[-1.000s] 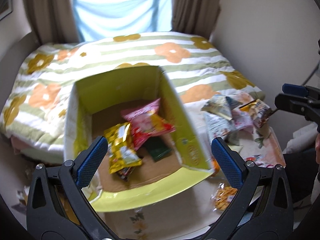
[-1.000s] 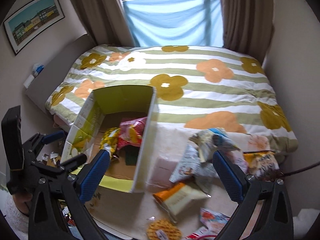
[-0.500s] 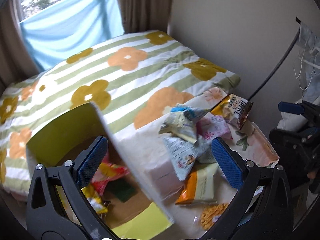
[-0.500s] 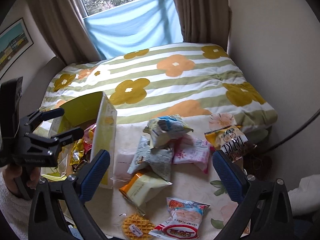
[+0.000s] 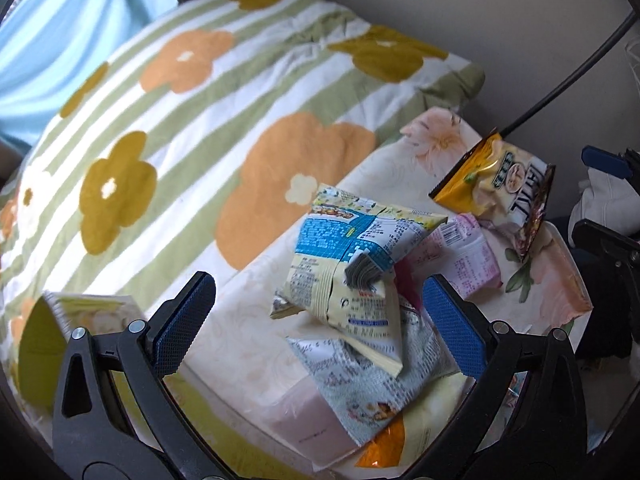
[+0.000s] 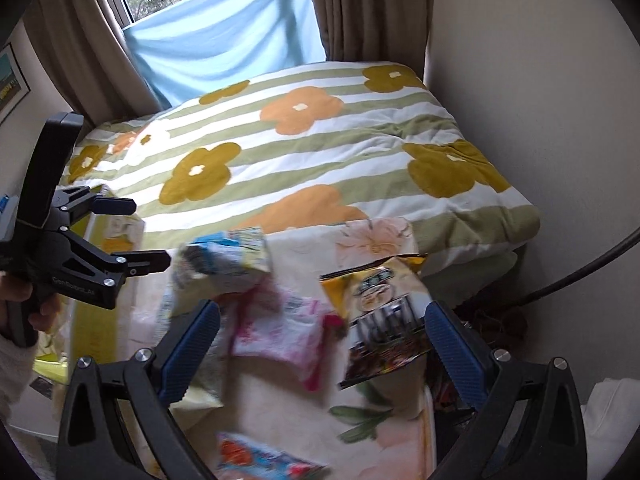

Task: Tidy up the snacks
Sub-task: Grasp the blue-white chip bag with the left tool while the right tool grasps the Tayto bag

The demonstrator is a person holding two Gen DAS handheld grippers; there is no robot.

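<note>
left gripper (image 5: 318, 312) agape over blue-yellow snack bag (image 5: 352, 248); right gripper (image 6: 322, 342) agape; labels unreadable

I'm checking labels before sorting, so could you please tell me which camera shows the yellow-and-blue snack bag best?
The left wrist view: the yellow-and-blue snack bag is sharp and central atop the pile. The right wrist view shows it motion-blurred.

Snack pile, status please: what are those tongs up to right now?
Left tongs open, empty, over yellow-blue packet. Right tongs open, empty, facing pink packet. Nothing gripped; no obstruction.
</note>
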